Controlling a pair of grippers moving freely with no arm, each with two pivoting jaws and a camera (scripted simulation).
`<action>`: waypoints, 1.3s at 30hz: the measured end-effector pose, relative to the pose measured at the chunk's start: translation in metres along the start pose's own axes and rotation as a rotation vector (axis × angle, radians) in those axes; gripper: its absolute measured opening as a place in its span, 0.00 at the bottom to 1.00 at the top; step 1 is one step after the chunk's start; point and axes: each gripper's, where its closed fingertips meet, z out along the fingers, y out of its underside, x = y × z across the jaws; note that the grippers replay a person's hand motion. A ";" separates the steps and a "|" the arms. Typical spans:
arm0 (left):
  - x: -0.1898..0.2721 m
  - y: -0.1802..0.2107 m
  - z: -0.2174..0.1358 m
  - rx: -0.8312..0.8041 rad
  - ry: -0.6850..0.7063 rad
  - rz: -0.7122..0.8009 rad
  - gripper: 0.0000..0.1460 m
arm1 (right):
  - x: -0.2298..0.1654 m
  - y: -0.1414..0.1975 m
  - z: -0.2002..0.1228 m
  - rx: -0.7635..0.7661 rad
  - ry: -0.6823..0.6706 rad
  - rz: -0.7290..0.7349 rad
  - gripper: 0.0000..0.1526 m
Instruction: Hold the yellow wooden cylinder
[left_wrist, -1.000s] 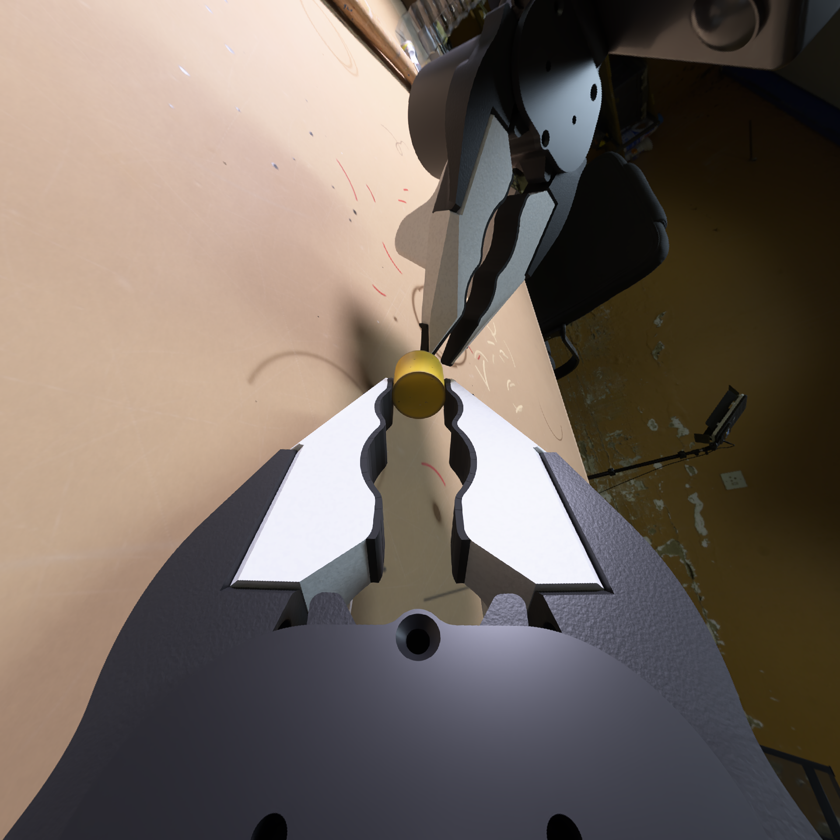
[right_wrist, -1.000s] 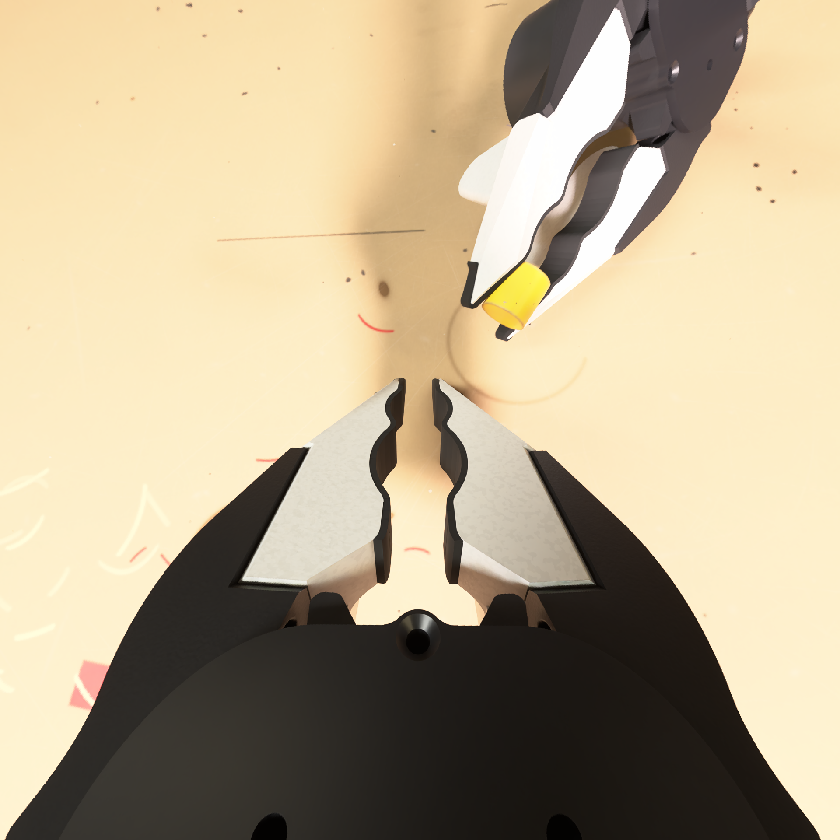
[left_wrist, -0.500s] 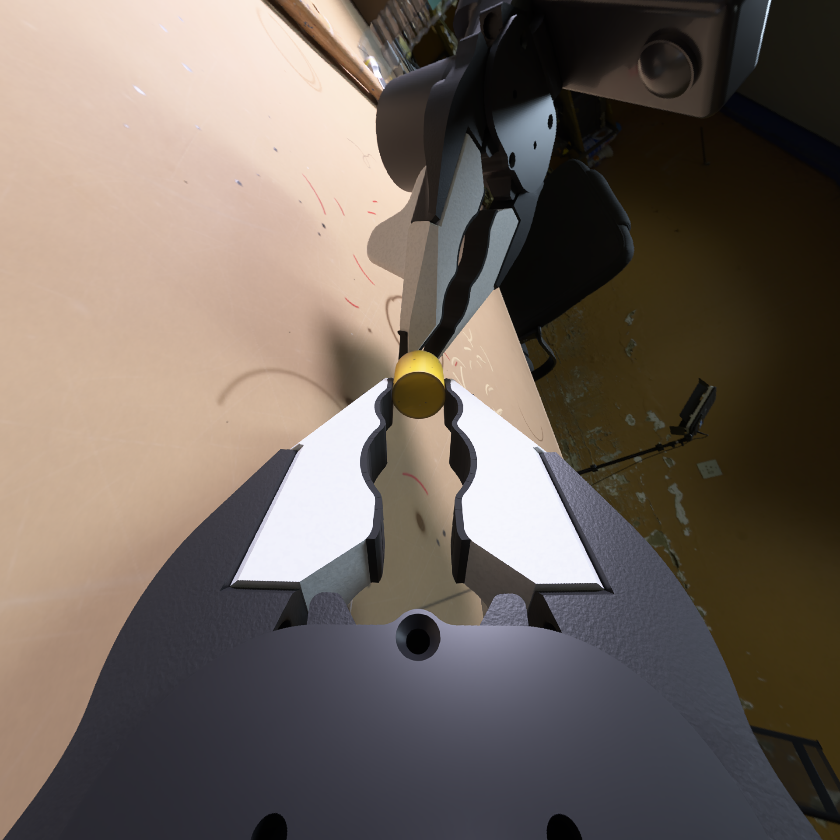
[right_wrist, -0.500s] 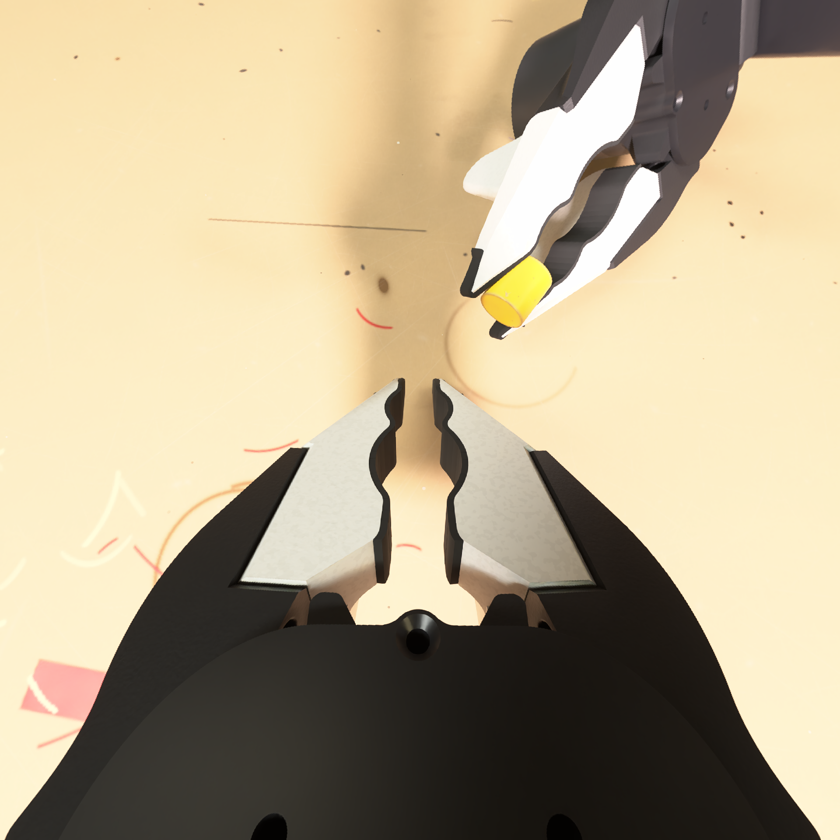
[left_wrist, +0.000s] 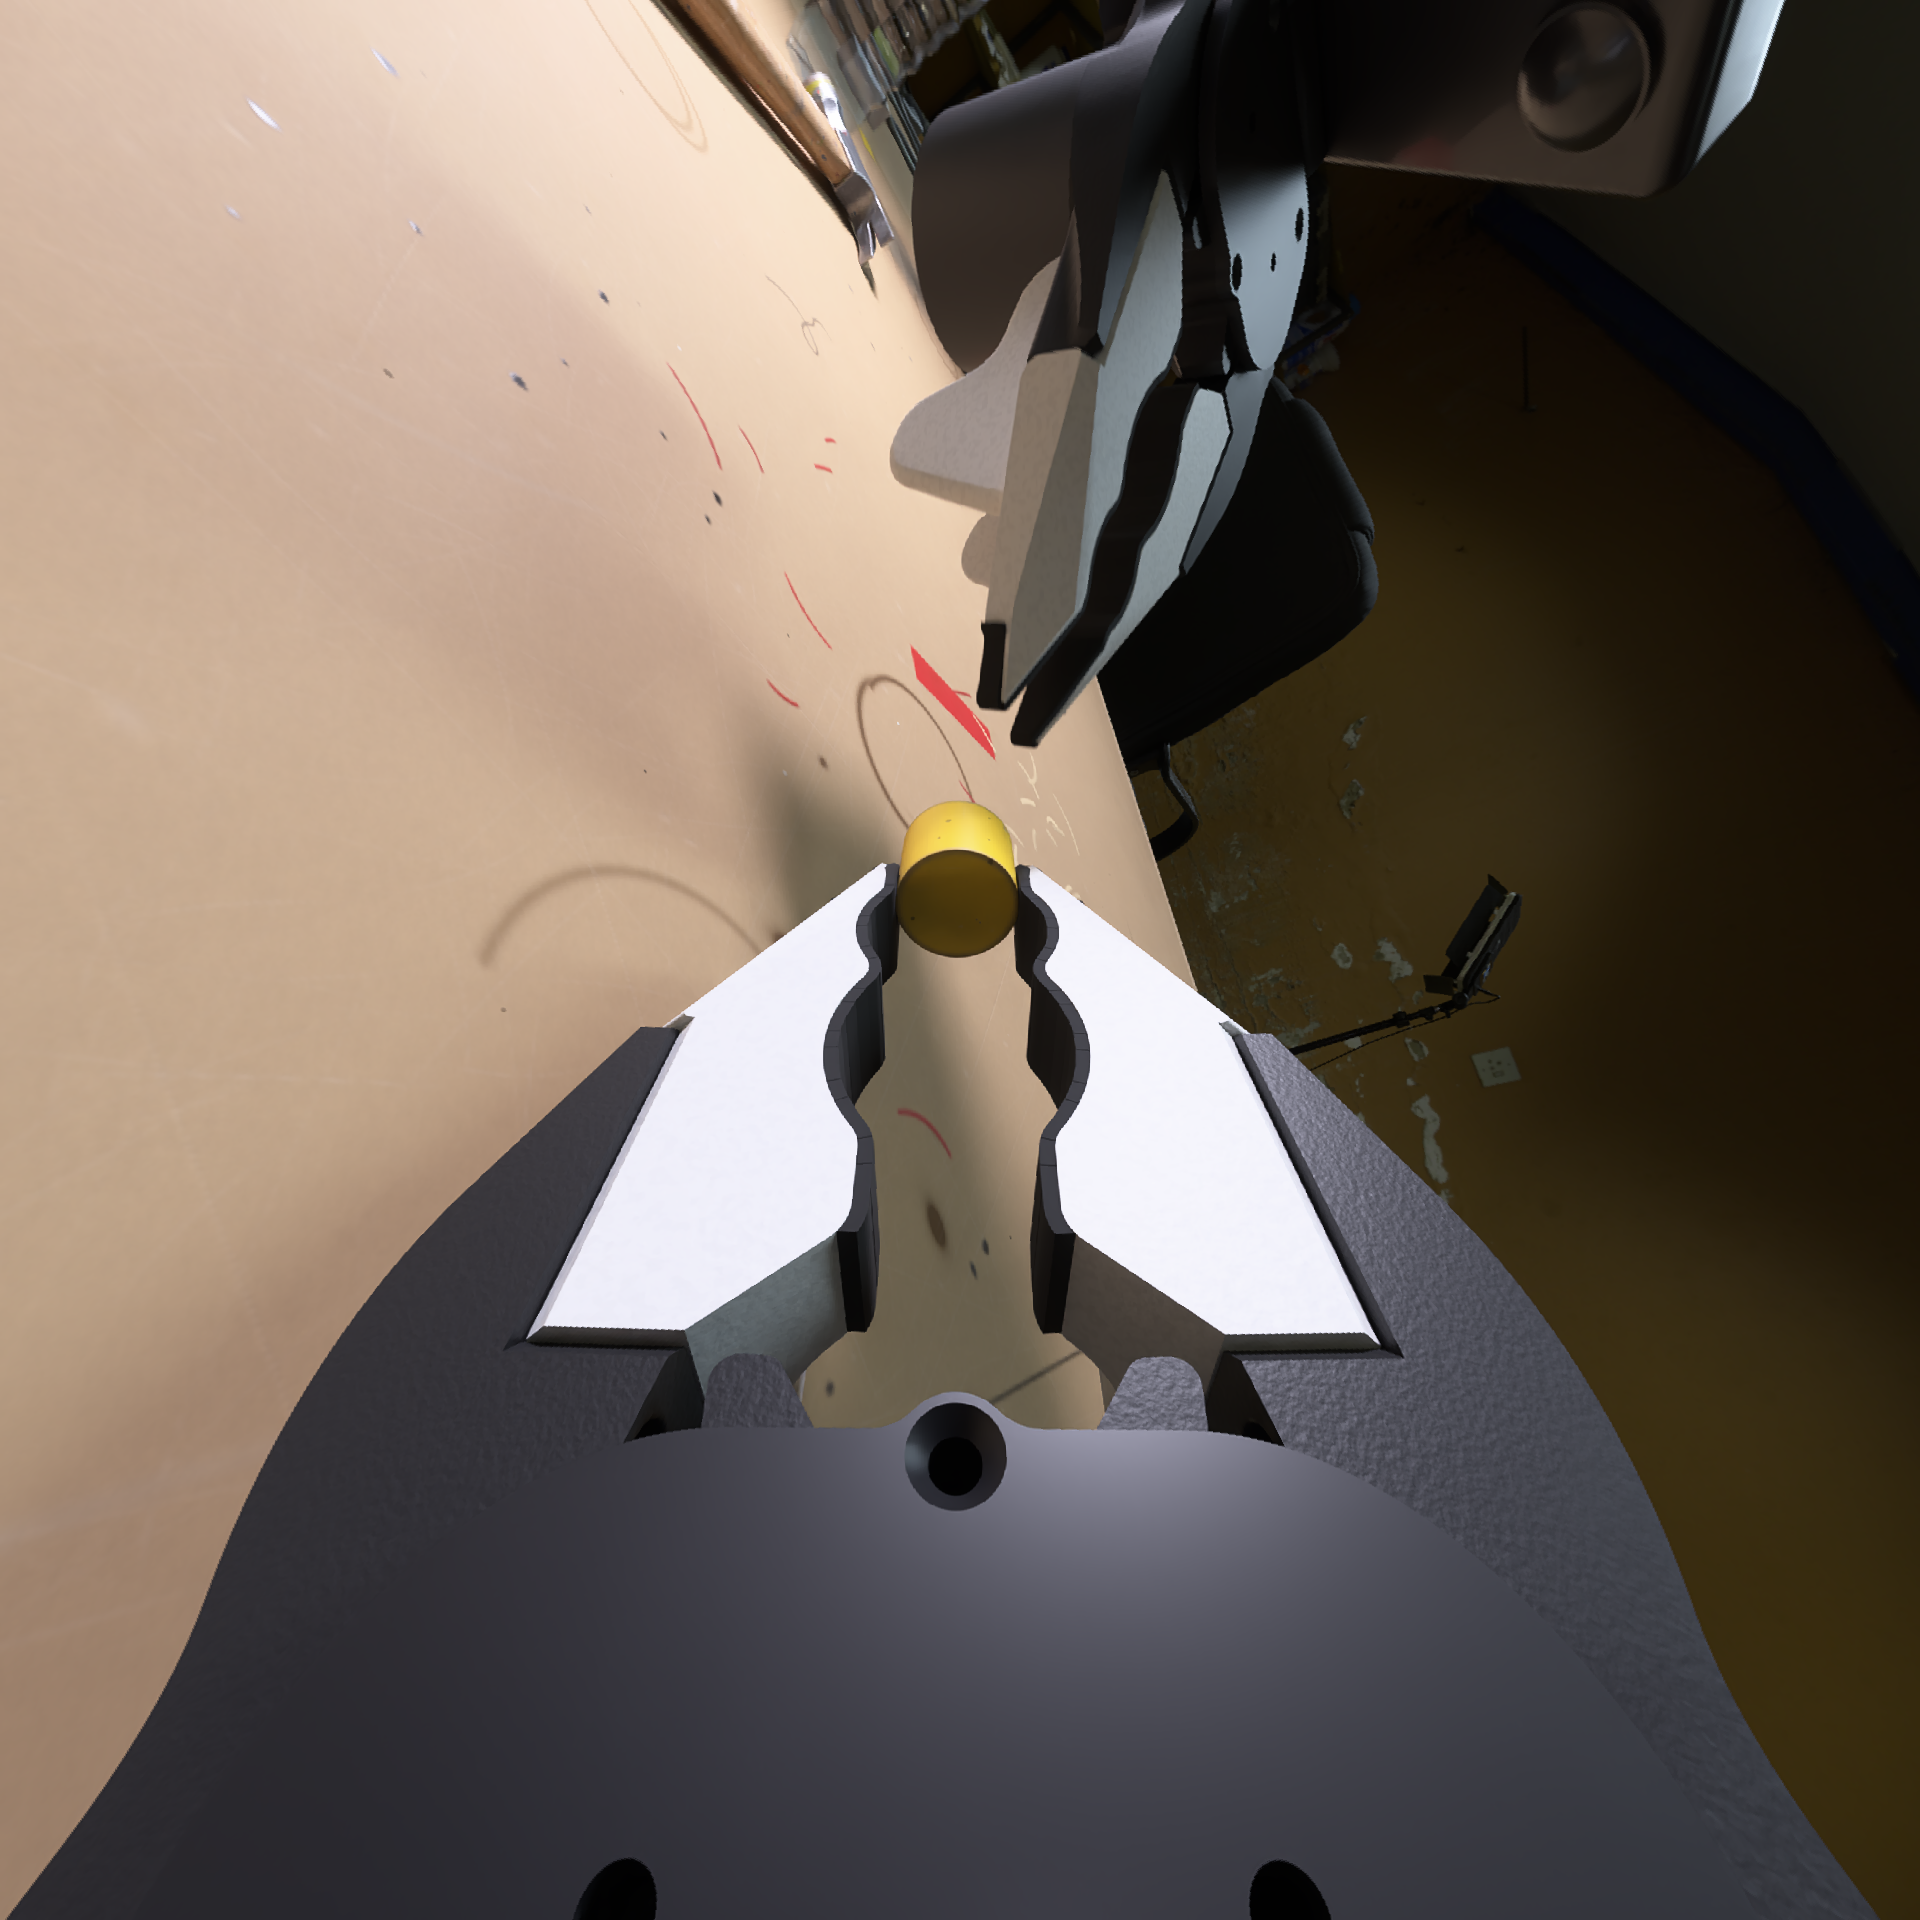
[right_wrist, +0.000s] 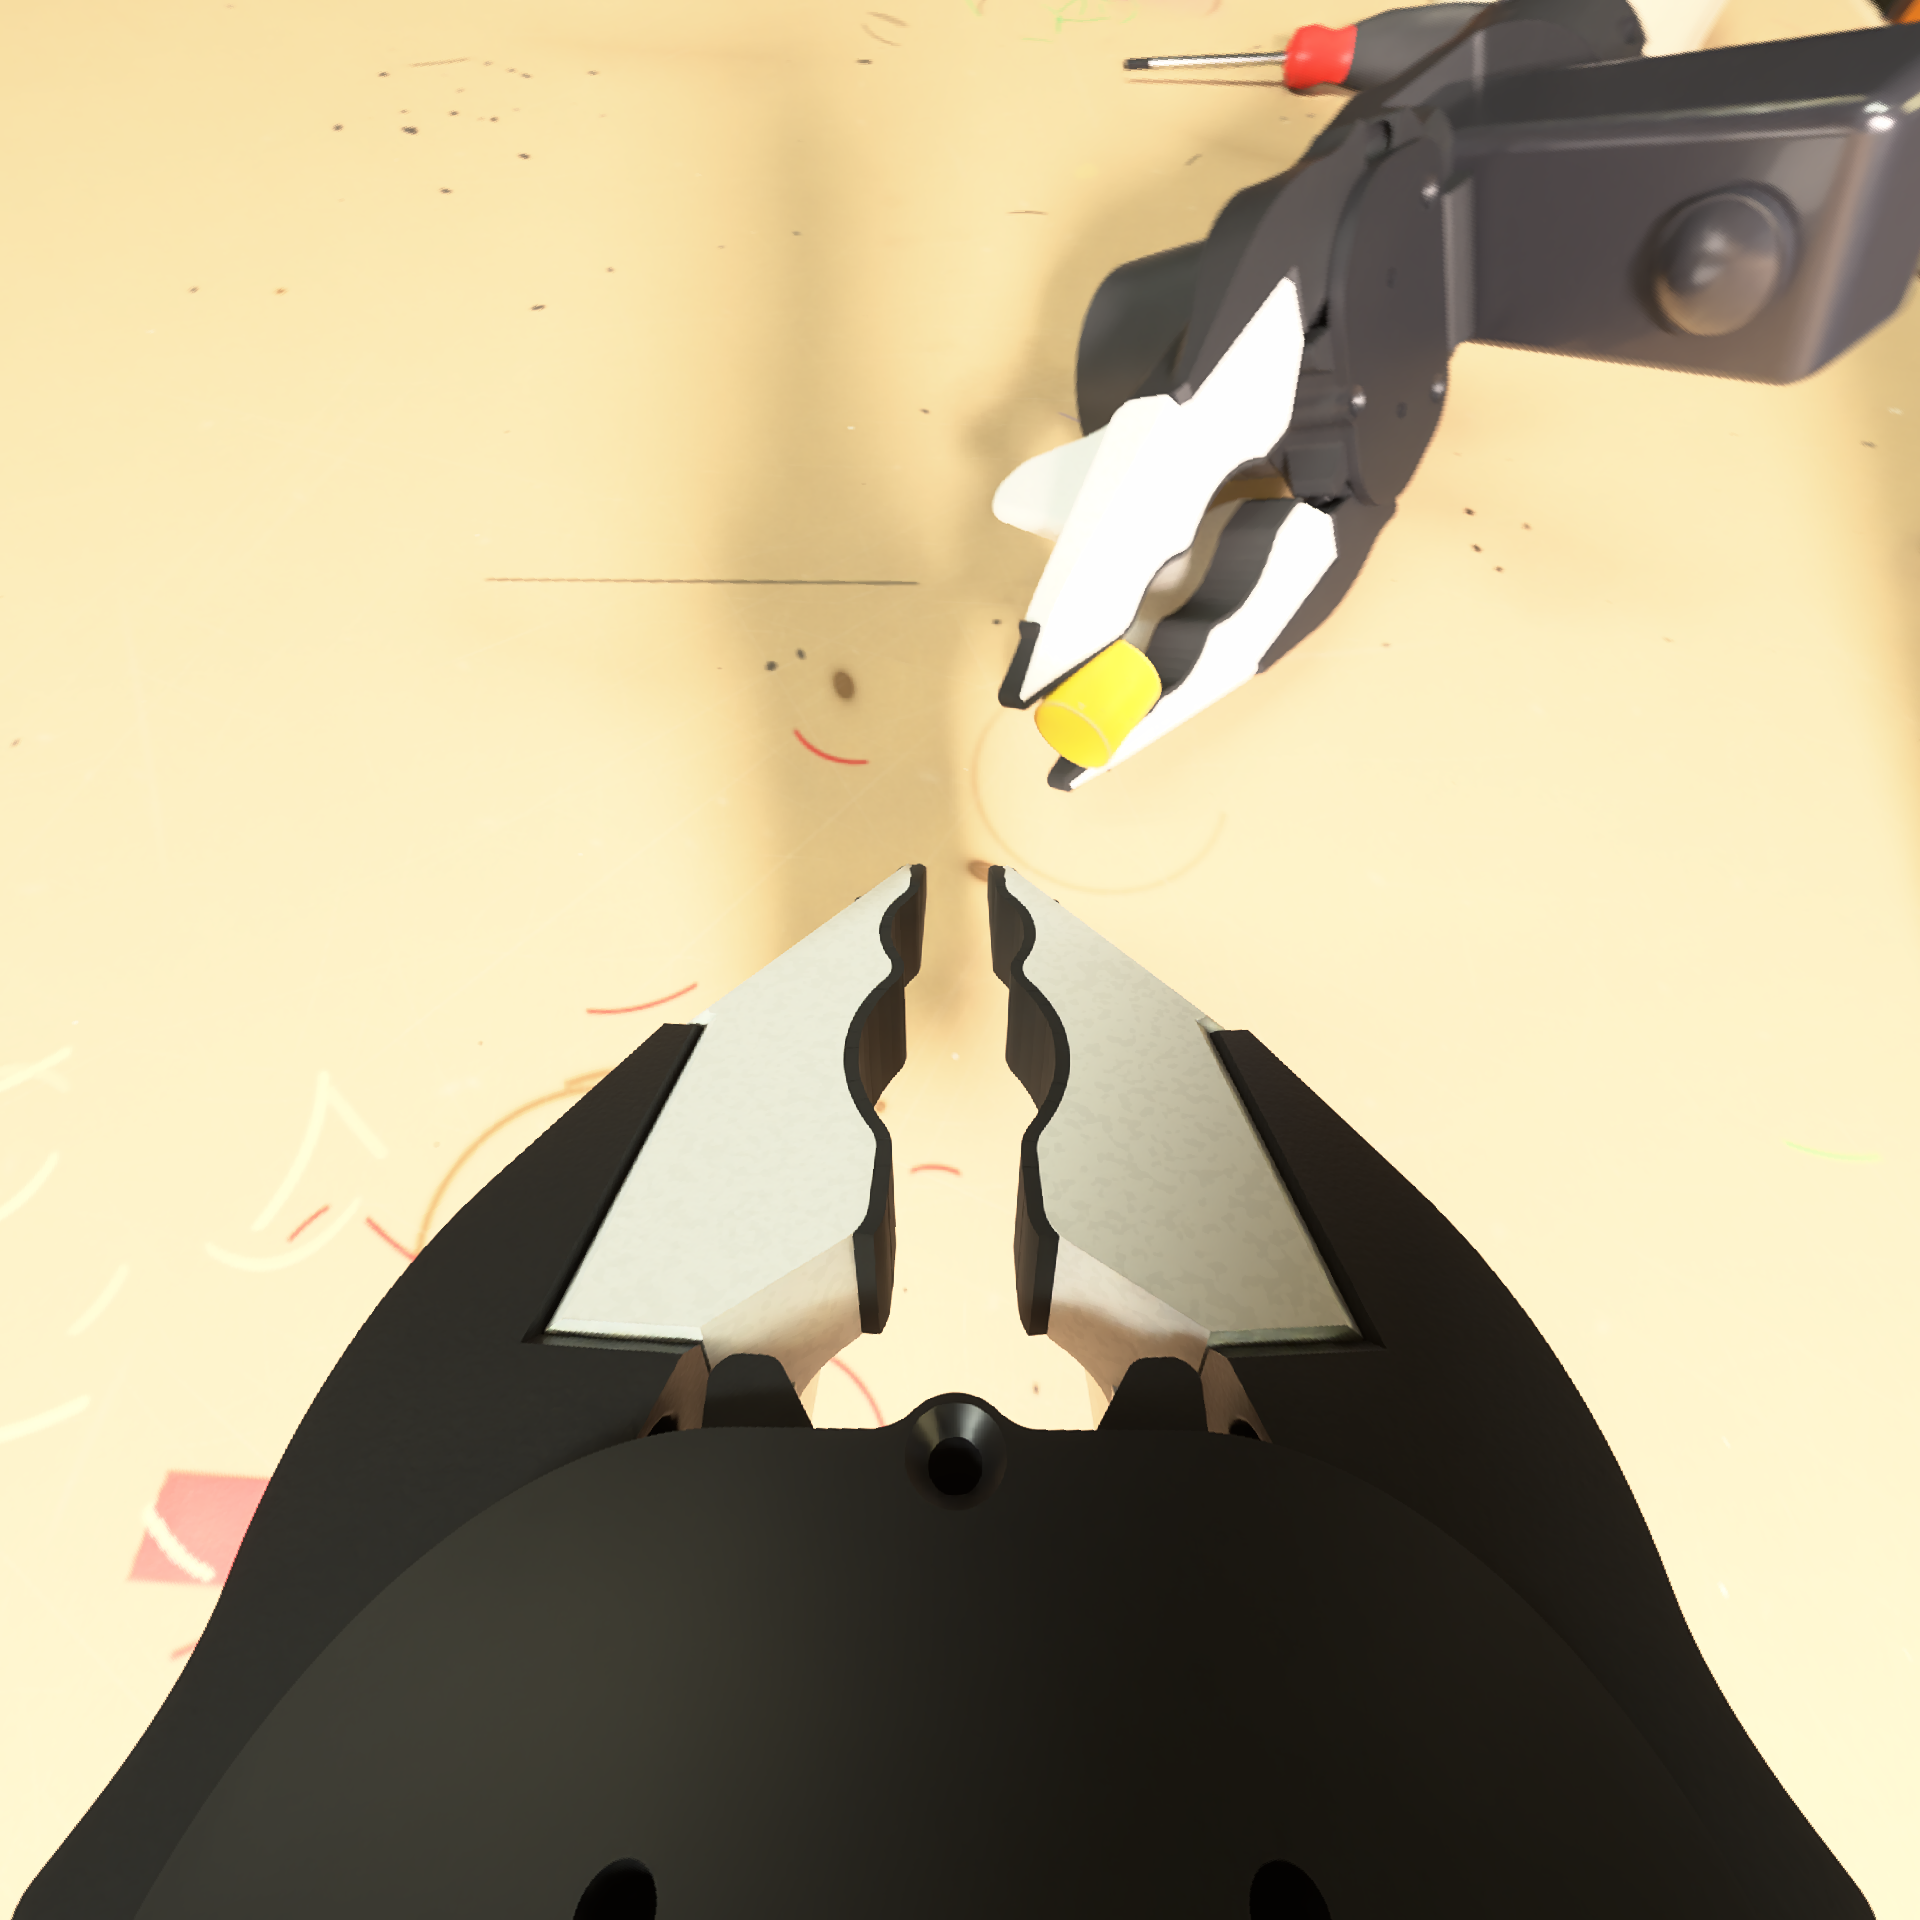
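Observation:
The yellow wooden cylinder (left_wrist: 956, 899) sits between the fingertips of my left gripper (left_wrist: 956, 878), which is shut on it and holds it above the tan table (left_wrist: 312, 623). In the right wrist view the cylinder (right_wrist: 1096, 701) shows pinched crosswise at the tips of the left gripper (right_wrist: 1039, 732), ahead and to the right. My right gripper (right_wrist: 956, 873) is empty, its jaws closed to a narrow gap. It points down at the table, apart from the cylinder. In the left wrist view the right gripper (left_wrist: 1010, 707) hangs just beyond and above the cylinder.
A red-handled screwdriver (right_wrist: 1314, 47) lies on the table at the far right. A red patch (right_wrist: 197, 1527) marks the table at the near left. A black chair (left_wrist: 1247, 582) stands past the table's right edge (left_wrist: 1122, 748).
The right gripper has drawn back from the cylinder, so the gap between the two grippers has grown. The left gripper keeps its hold on the cylinder.

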 end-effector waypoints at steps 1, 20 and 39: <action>0.000 -0.001 -0.001 0.003 -0.003 -0.002 0.15 | 0.003 0.001 -0.003 0.002 0.020 0.006 0.08; -0.004 -0.007 -0.022 0.110 -0.068 0.013 0.15 | 0.016 0.035 0.000 -0.184 0.100 0.064 0.07; -0.006 0.002 -0.023 0.089 -0.073 -0.033 0.15 | 0.015 0.035 -0.001 -0.219 0.122 0.015 0.07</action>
